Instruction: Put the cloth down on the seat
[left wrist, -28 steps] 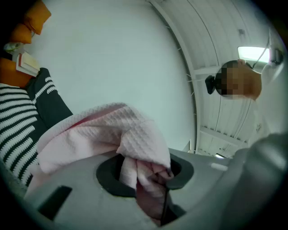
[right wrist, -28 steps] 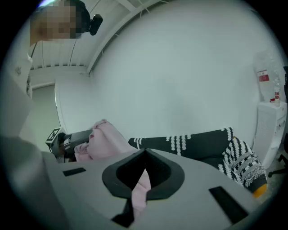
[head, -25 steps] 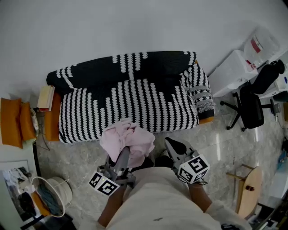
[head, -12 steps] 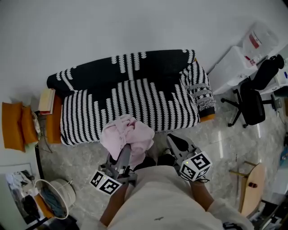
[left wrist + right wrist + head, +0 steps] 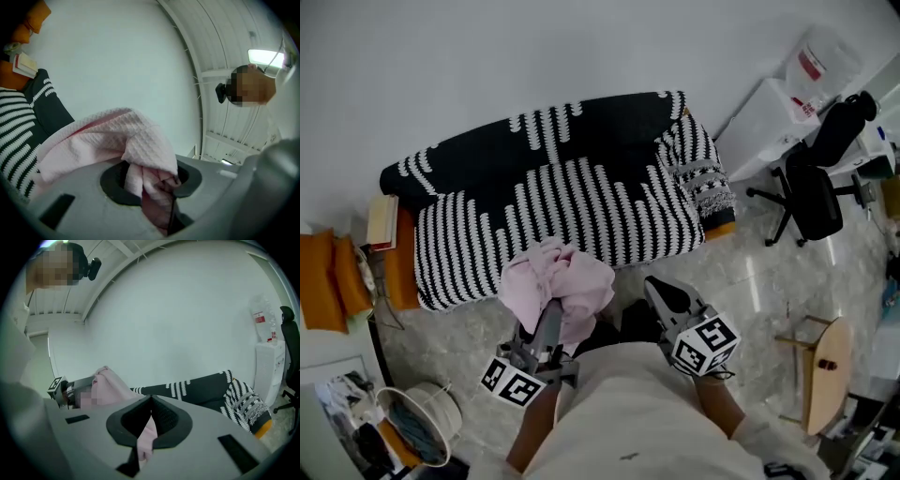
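A black-and-white striped sofa stands against the wall, and its seat is bare. A bunched pink cloth hangs in front of the seat's front edge, above the floor. My left gripper is shut on the cloth from below. In the left gripper view the cloth spills over the left gripper. My right gripper is just right of the cloth. In the right gripper view it is shut, with a thin strip of the pink cloth pinched between its jaws.
A grey patterned throw lies over the sofa's right arm. Books and orange cushions are at the left, and a basket is at the lower left. An office chair, a white box and a wooden stool are at the right.
The head view has swung a little, so the sofa sits further left in the picture. Both grippers and the cloth keep their place in front of the sofa.
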`<state>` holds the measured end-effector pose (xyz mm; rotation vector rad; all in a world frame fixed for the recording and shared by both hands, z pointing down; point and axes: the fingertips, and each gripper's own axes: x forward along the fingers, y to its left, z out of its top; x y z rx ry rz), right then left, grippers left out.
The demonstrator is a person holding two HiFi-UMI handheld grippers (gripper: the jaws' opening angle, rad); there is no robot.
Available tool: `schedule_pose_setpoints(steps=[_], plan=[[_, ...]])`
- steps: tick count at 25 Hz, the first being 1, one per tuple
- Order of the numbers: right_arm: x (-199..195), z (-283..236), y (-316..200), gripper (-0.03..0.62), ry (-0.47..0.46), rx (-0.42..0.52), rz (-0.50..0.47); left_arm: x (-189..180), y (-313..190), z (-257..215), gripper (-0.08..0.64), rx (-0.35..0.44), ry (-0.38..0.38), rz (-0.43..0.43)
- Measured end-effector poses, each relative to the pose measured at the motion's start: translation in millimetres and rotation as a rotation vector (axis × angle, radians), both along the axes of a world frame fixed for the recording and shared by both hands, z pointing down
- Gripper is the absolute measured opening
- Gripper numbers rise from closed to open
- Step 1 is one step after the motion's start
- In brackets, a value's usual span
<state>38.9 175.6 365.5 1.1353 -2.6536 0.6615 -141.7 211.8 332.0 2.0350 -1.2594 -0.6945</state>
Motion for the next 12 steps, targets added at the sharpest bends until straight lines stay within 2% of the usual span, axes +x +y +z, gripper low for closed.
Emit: schedule_pose_setpoints(steps=[7,12], plan=[[23.0,5.9,2.6,0.008,0.014,-0.021,0.035,15.5,-11.0,4.0,0.126,-0.017,-0.006,0.022],[42.7,5.9,-15.4,0.007,0.009,-0.030,0.035,30.4,-26.6,-2.8,0.125,-0.033,-0.004,-0.002]])
